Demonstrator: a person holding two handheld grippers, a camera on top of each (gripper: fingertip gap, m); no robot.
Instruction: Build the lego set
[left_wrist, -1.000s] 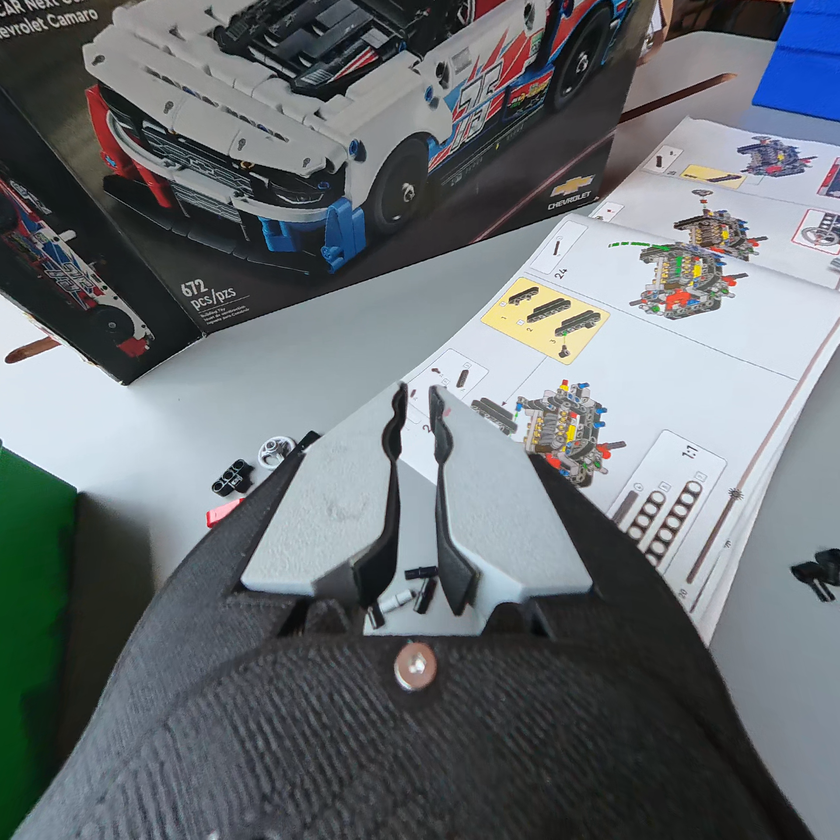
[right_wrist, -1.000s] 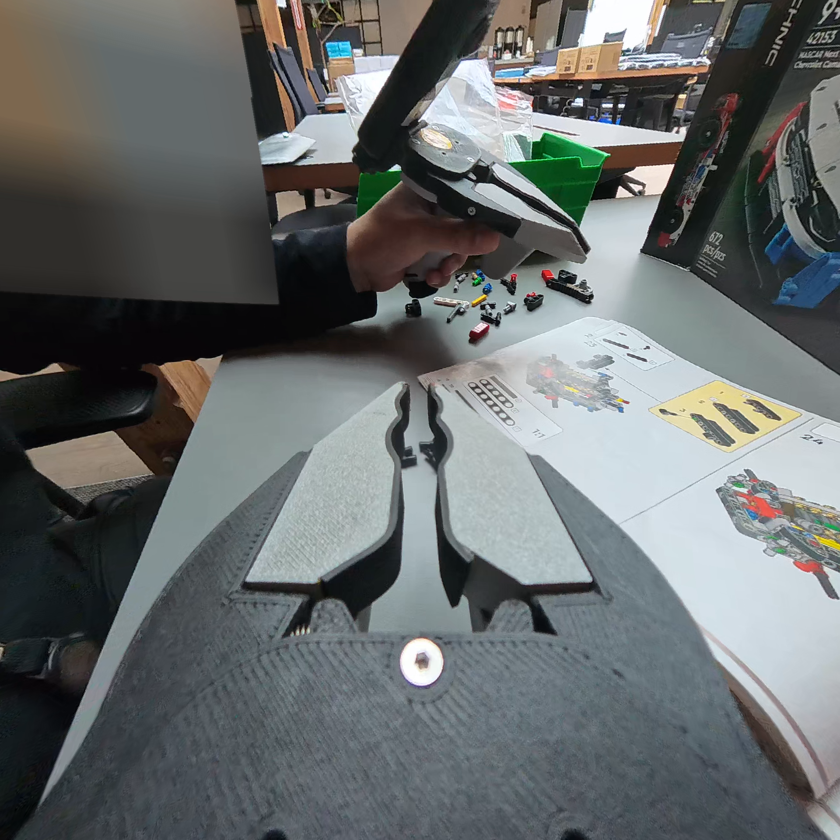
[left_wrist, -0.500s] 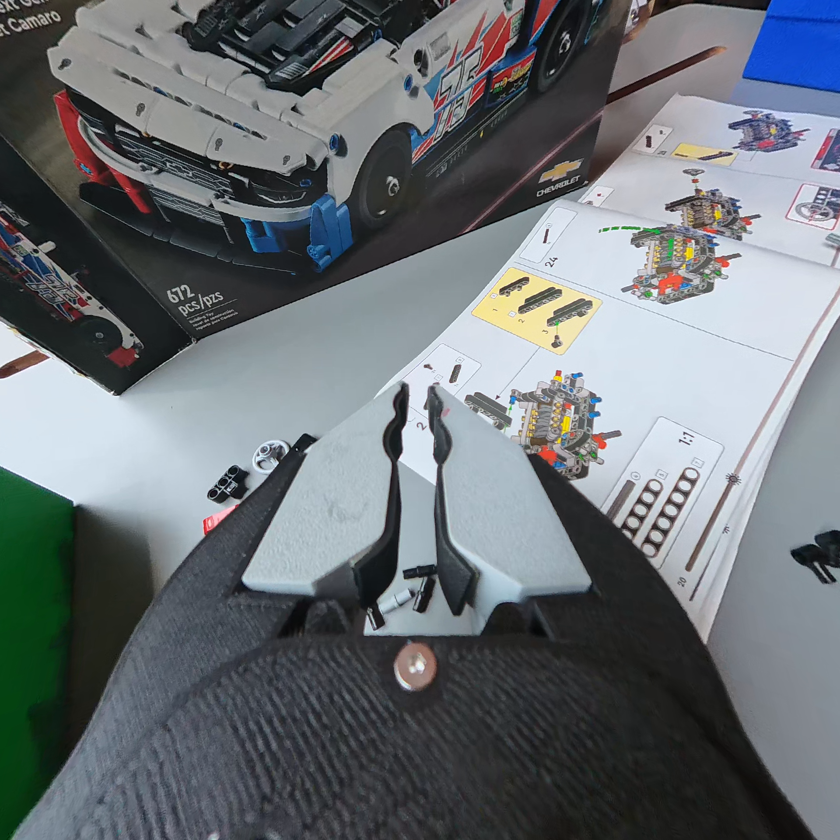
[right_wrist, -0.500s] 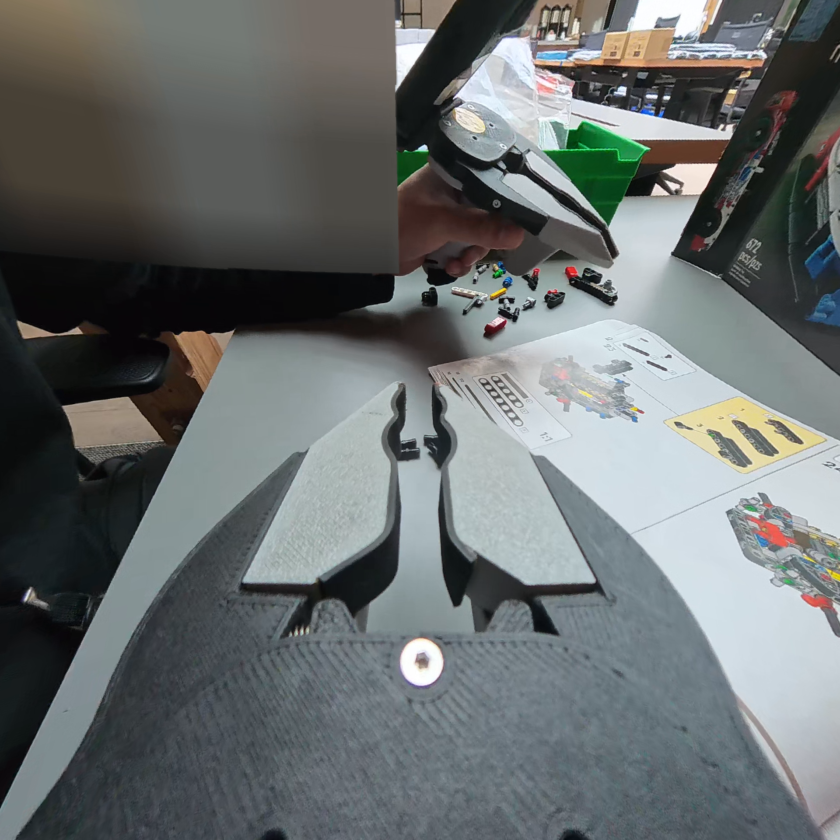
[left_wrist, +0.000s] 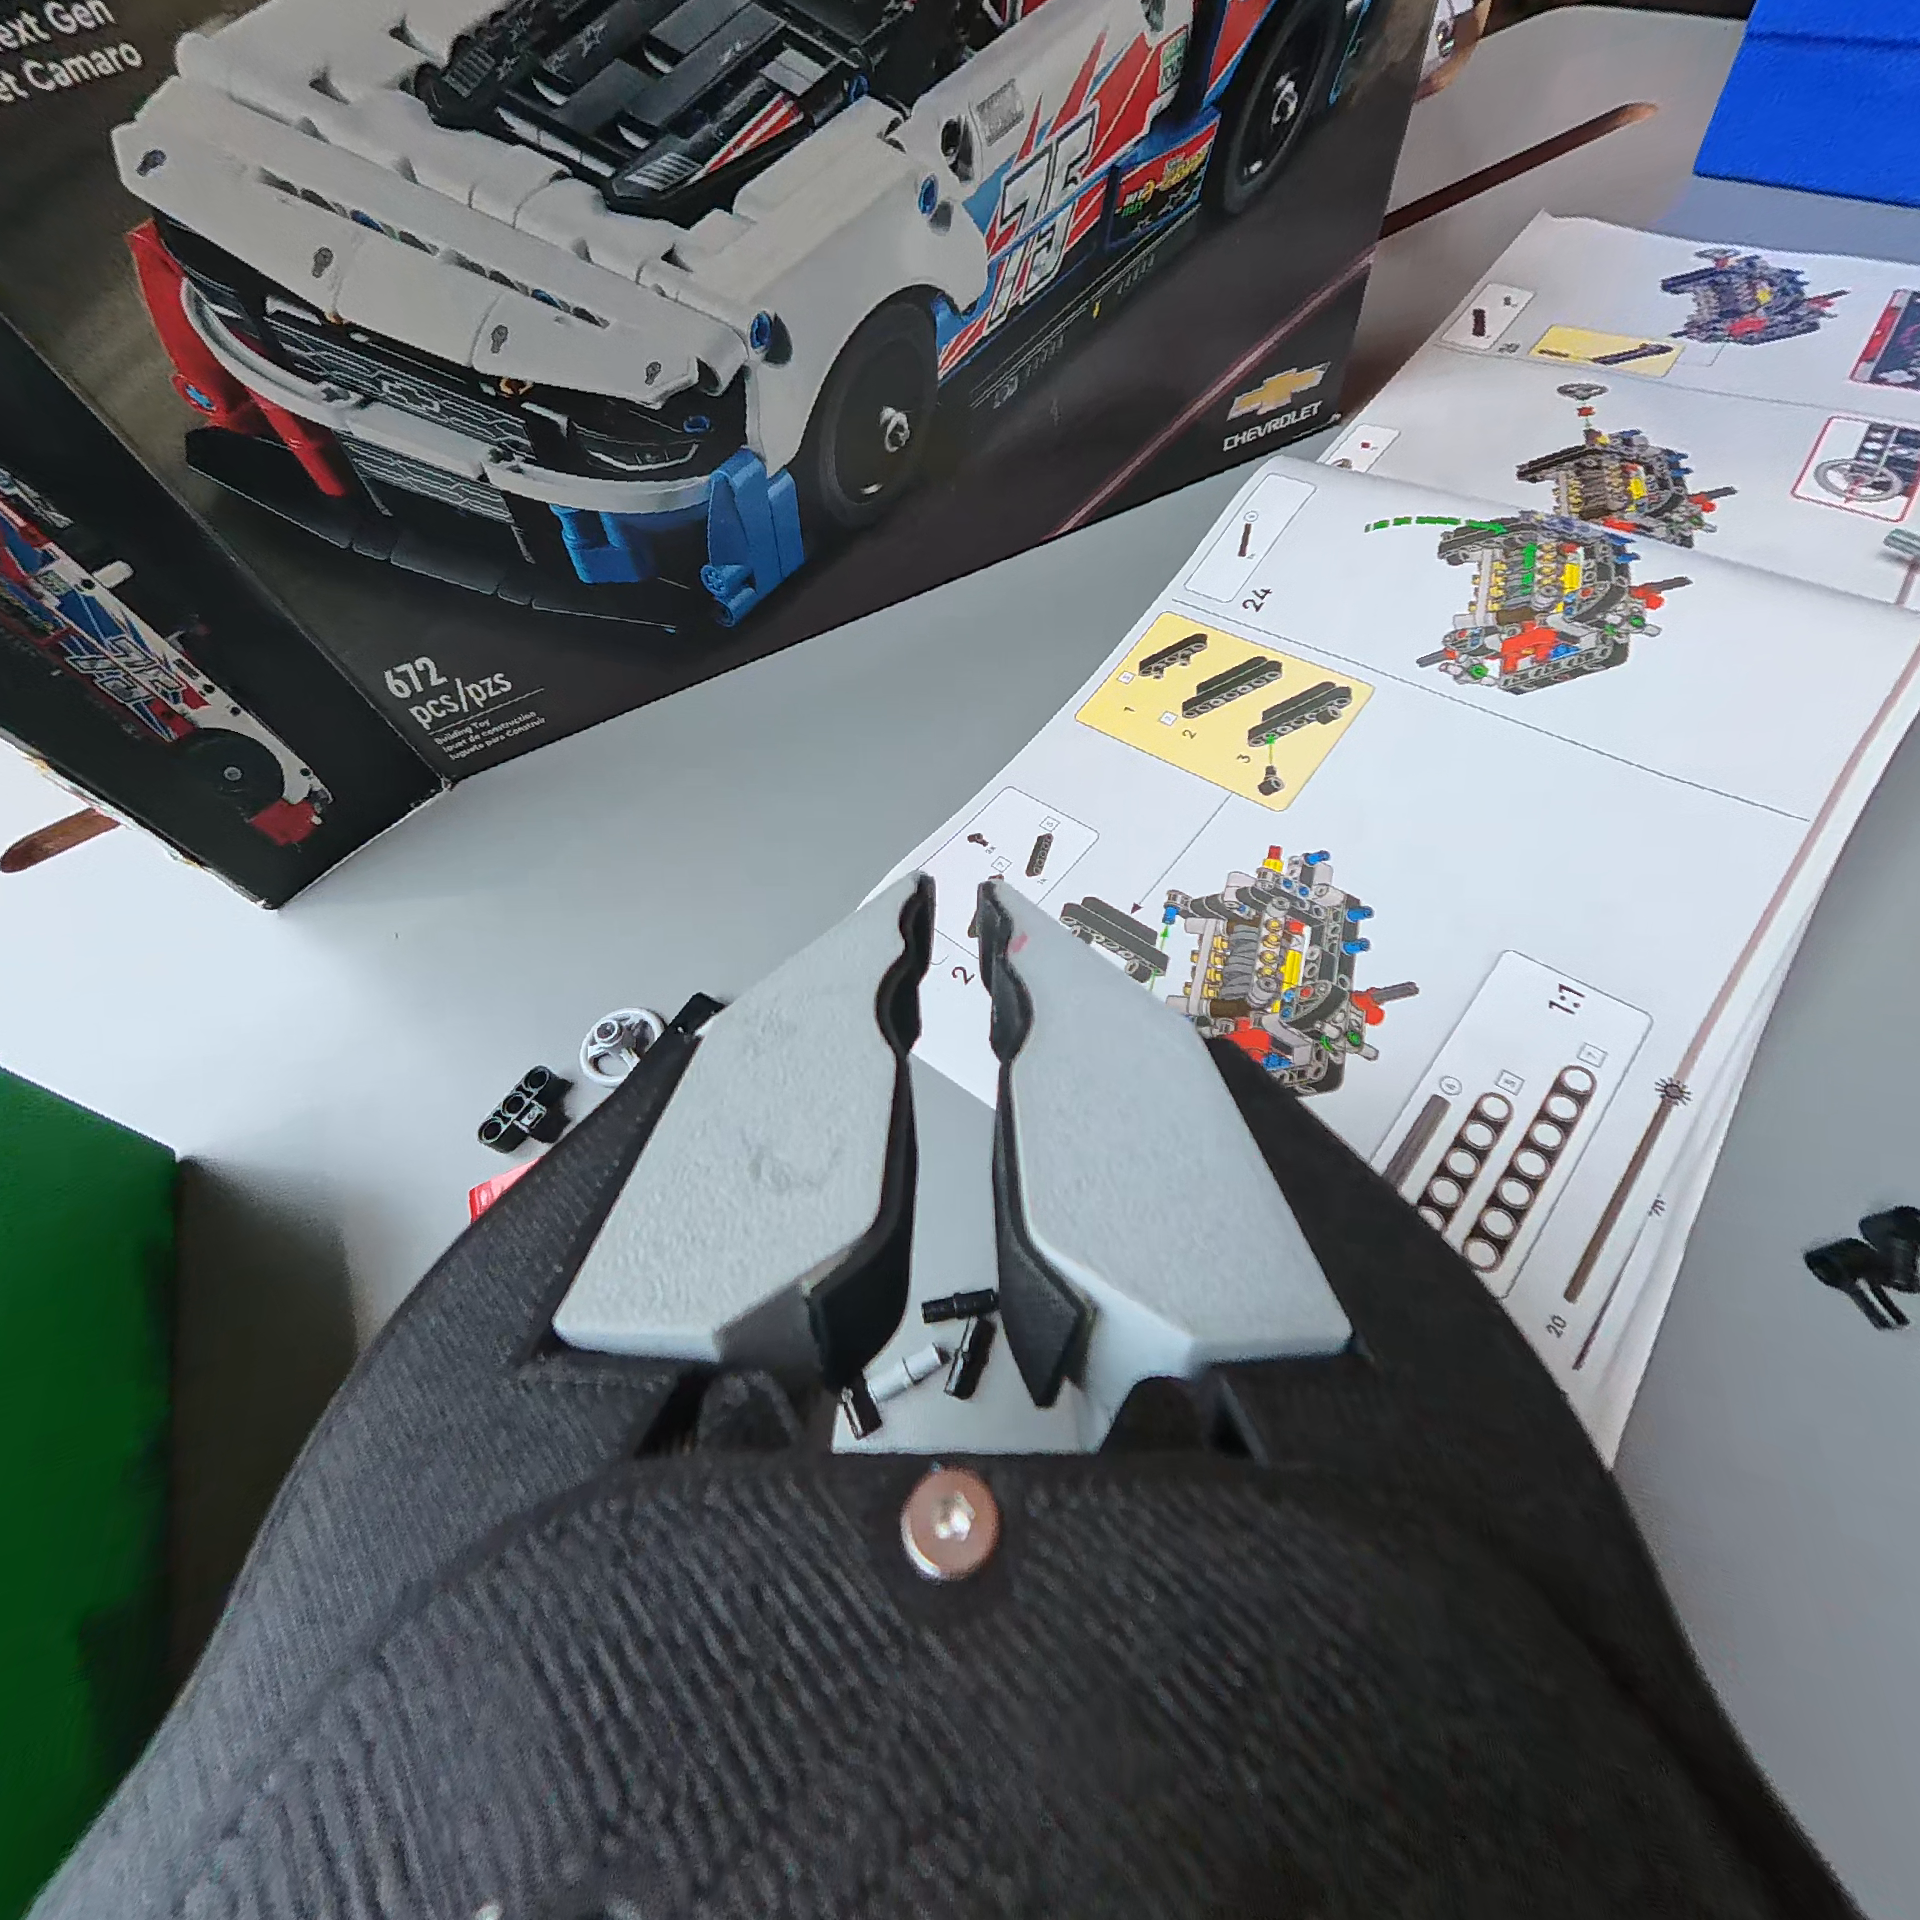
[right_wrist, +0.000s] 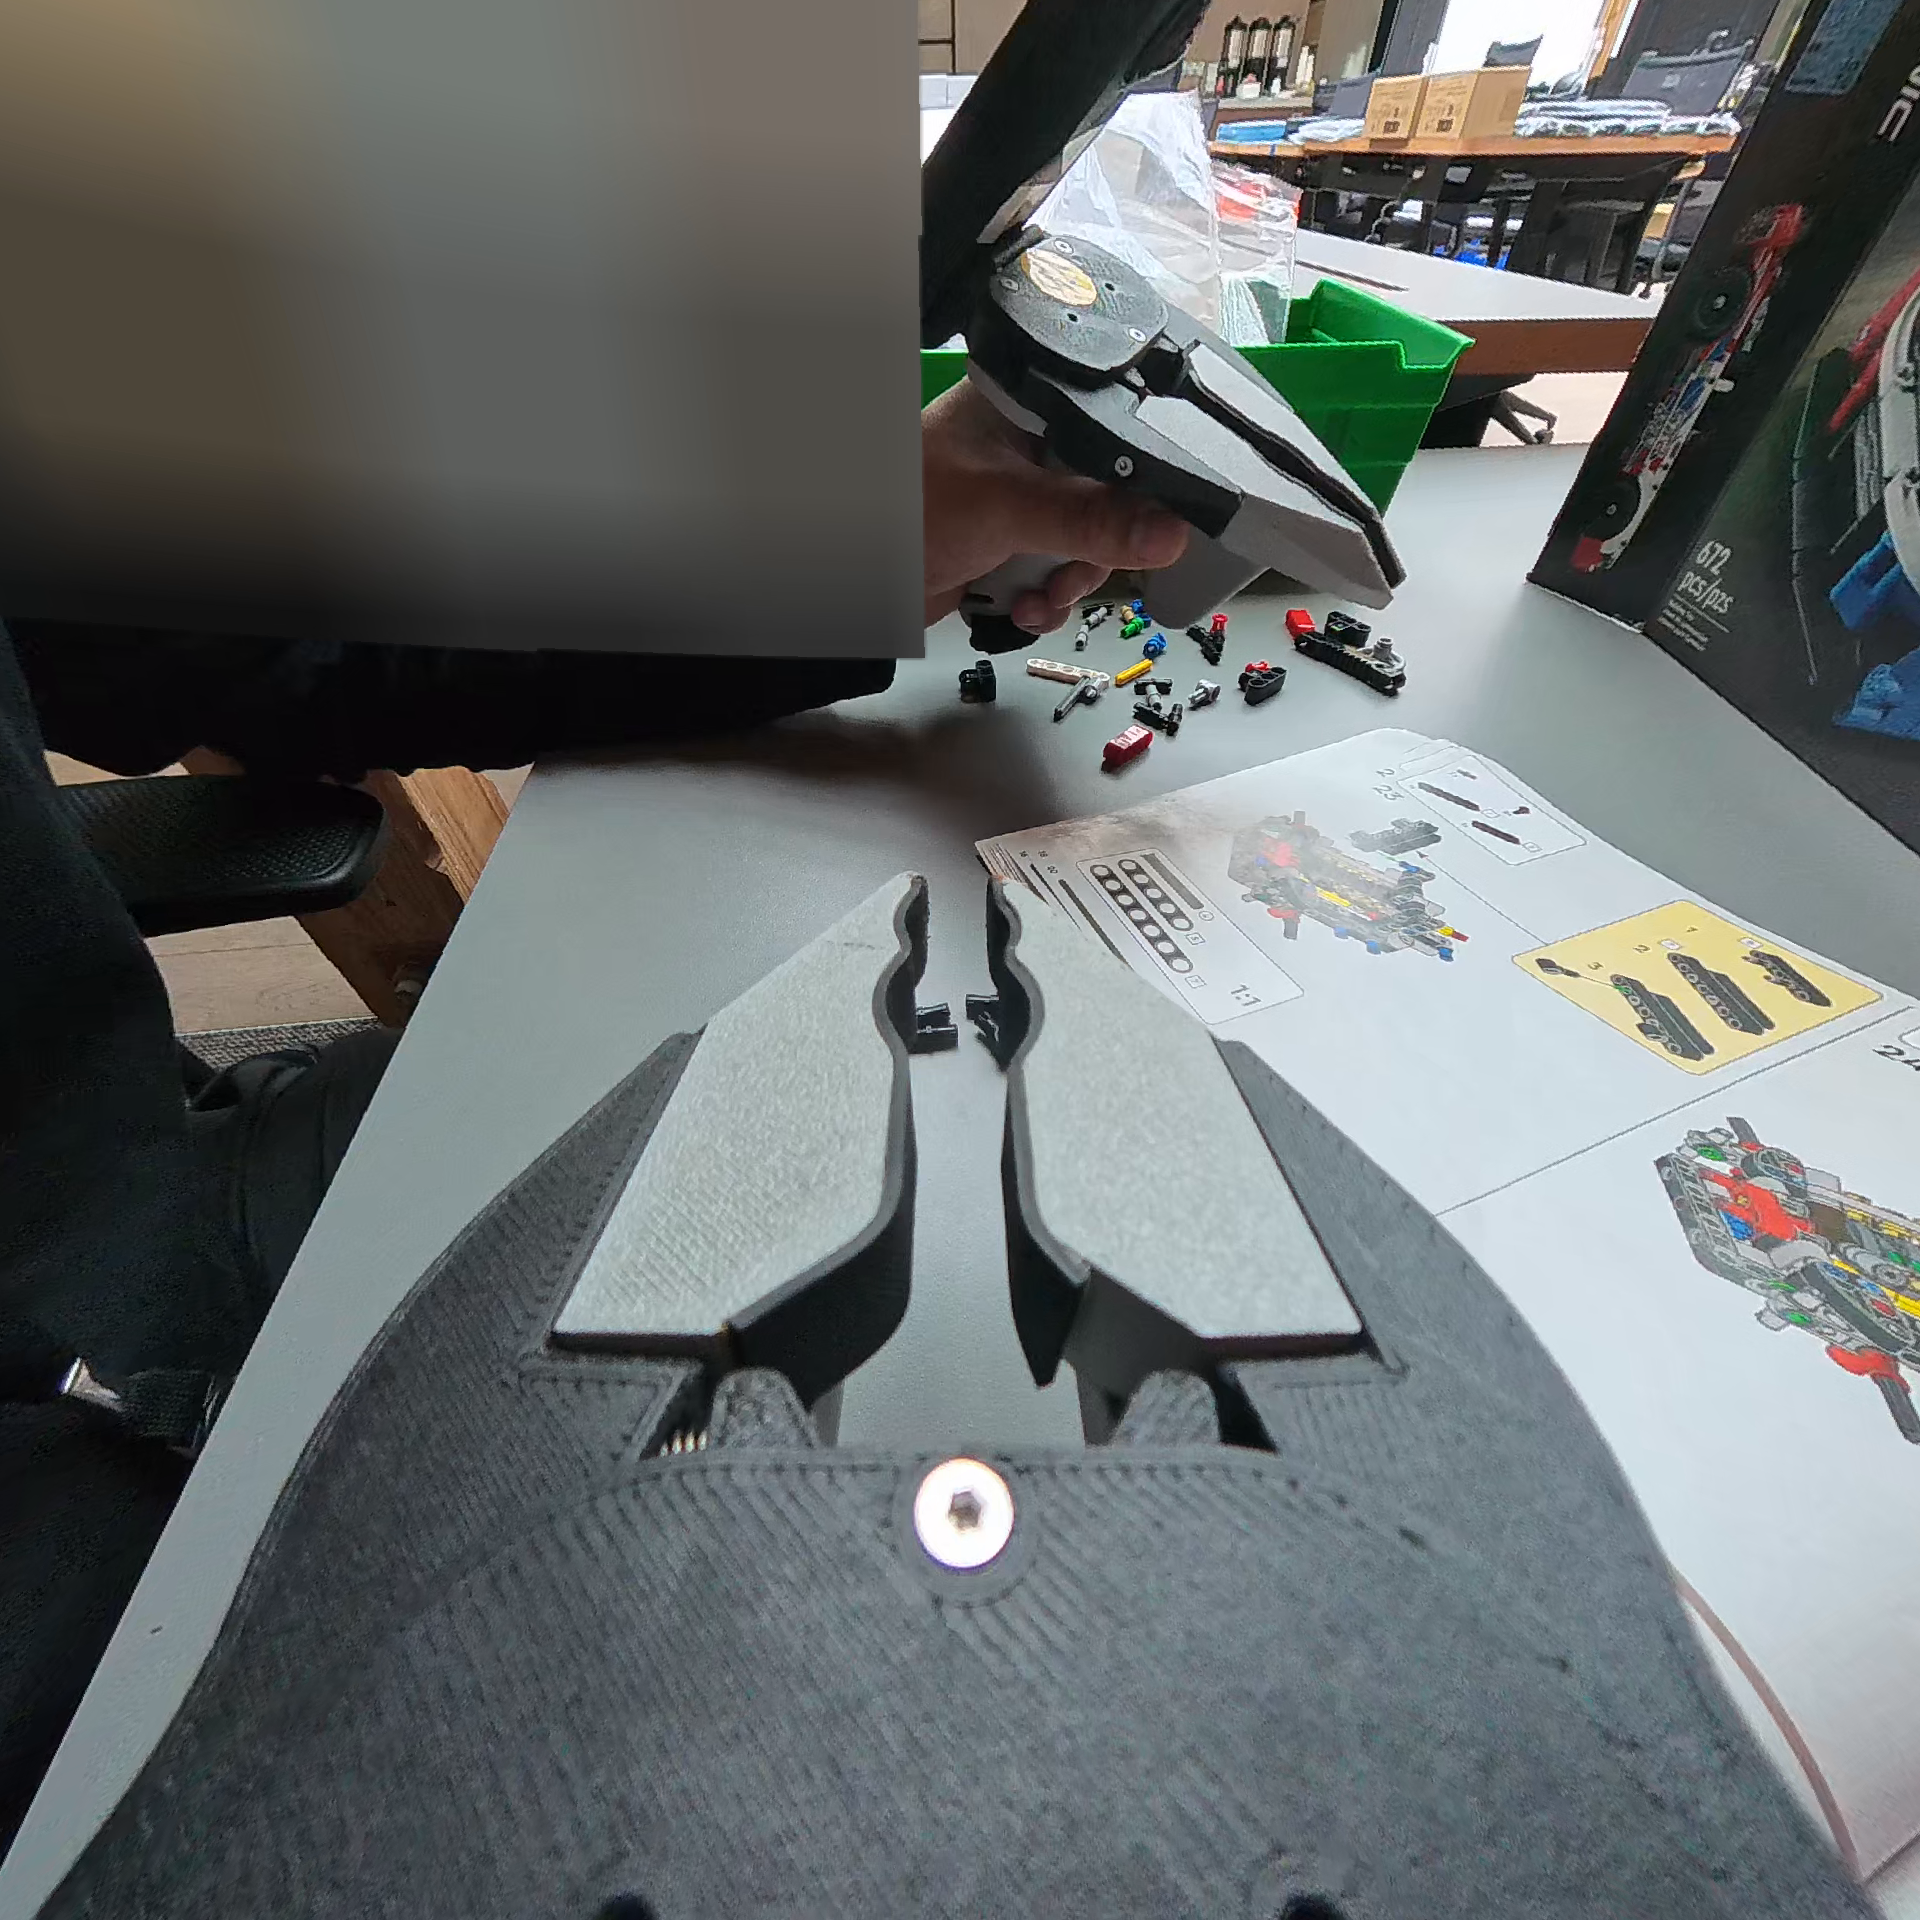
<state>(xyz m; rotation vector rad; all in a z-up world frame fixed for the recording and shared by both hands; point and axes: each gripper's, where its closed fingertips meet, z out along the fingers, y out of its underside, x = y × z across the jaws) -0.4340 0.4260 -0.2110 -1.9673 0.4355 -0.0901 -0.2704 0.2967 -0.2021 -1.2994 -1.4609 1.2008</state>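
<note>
My left gripper (left_wrist: 951, 896) hovers over the near corner of the open instruction booklet (left_wrist: 1507, 810), its jaws a narrow gap apart and empty. Small black and white pins (left_wrist: 956, 1340) lie on the table under it. In the right wrist view it (right_wrist: 1382, 577) hangs above a scatter of small coloured pieces (right_wrist: 1143, 675), held by a hand (right_wrist: 1039, 520). My right gripper (right_wrist: 956, 896) is also narrowly open and empty, above the grey table (right_wrist: 675, 883) beside the booklet (right_wrist: 1455, 1039). Two black pins (right_wrist: 935, 1023) show in its gap, lying on the table.
The set's box (left_wrist: 623, 312) stands at the back, also in the right wrist view (right_wrist: 1787, 416). A green bin (right_wrist: 1351, 384) holds a plastic bag (right_wrist: 1174, 208). A black connector (left_wrist: 525, 1107), a white round piece (left_wrist: 620, 1039) and two black pins (left_wrist: 1870, 1268) lie loose. A blue bin (left_wrist: 1818, 94) is far right. My hands' fingertips stand some 20 centimetres from each other.
The right wrist view has swung, so the left gripper and the pile now sit further right and closer. The left gripper has drifted slightly. Both jaw gaps look unchanged.
</note>
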